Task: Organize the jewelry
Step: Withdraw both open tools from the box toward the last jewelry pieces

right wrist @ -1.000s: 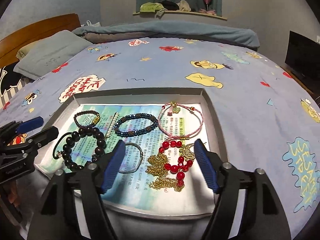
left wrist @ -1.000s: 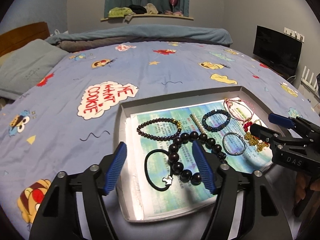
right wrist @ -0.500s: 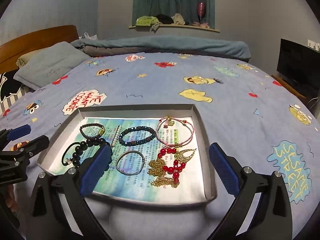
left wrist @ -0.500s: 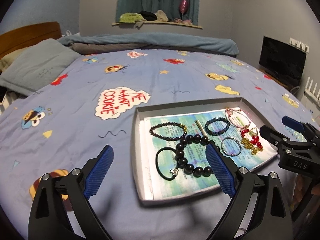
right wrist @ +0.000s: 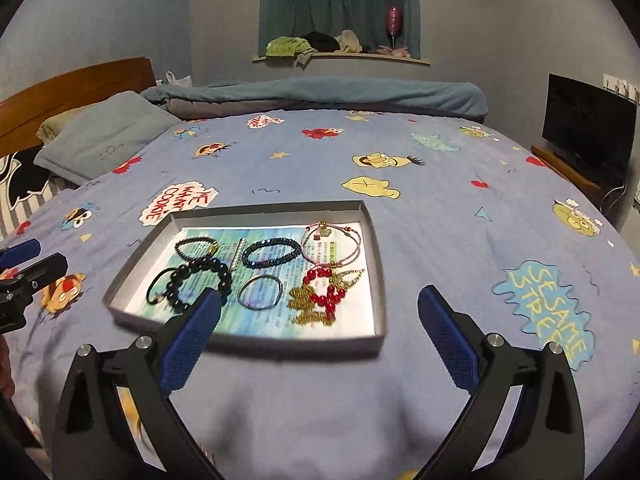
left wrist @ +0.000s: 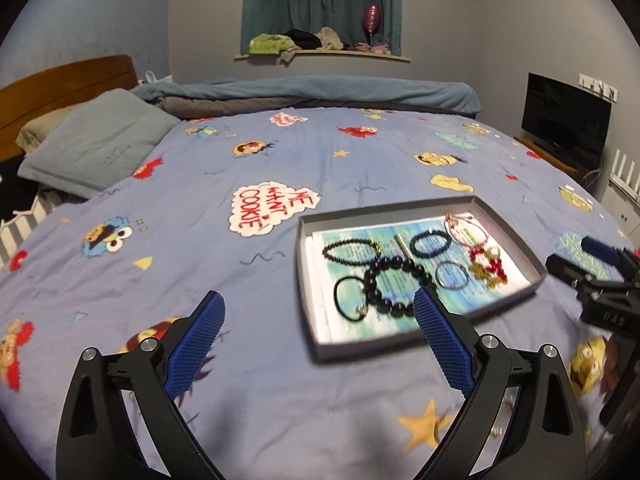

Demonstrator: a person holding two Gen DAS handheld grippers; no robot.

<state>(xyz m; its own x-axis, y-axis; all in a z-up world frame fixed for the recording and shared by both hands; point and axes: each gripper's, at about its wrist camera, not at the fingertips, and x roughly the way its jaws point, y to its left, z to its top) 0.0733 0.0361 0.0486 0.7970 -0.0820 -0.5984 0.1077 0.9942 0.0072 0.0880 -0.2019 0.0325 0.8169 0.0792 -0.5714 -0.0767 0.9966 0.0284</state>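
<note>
A shallow grey tray [left wrist: 516, 236] [right wrist: 376, 280] lies on the bed and holds several pieces of jewelry: a large black bead bracelet [left wrist: 394, 286] [right wrist: 200, 282], a black cord bracelet [left wrist: 347, 294], a small dark bead bracelet [right wrist: 196, 246], a blue bead bracelet [right wrist: 272, 252], a pink cord bracelet [right wrist: 332, 242], a silver bangle [right wrist: 260, 292], and a red bead and gold chain pile [right wrist: 324, 300]. My left gripper [left wrist: 318, 312] is open and empty, held above the bed in front of the tray's left part. My right gripper [right wrist: 320, 308] is open and empty in front of the tray.
The bed has a blue cartoon-print cover [left wrist: 240, 168]. A grey pillow [left wrist: 100, 140] and wooden headboard [left wrist: 60, 84] are at the far left, a rolled blanket [right wrist: 320, 96] at the back. A dark TV [right wrist: 588, 128] stands at the right.
Both grippers have pulled back and up from the tray, which now looks smaller and farther. Both jaws have opened wider. The jewelry has not moved.
</note>
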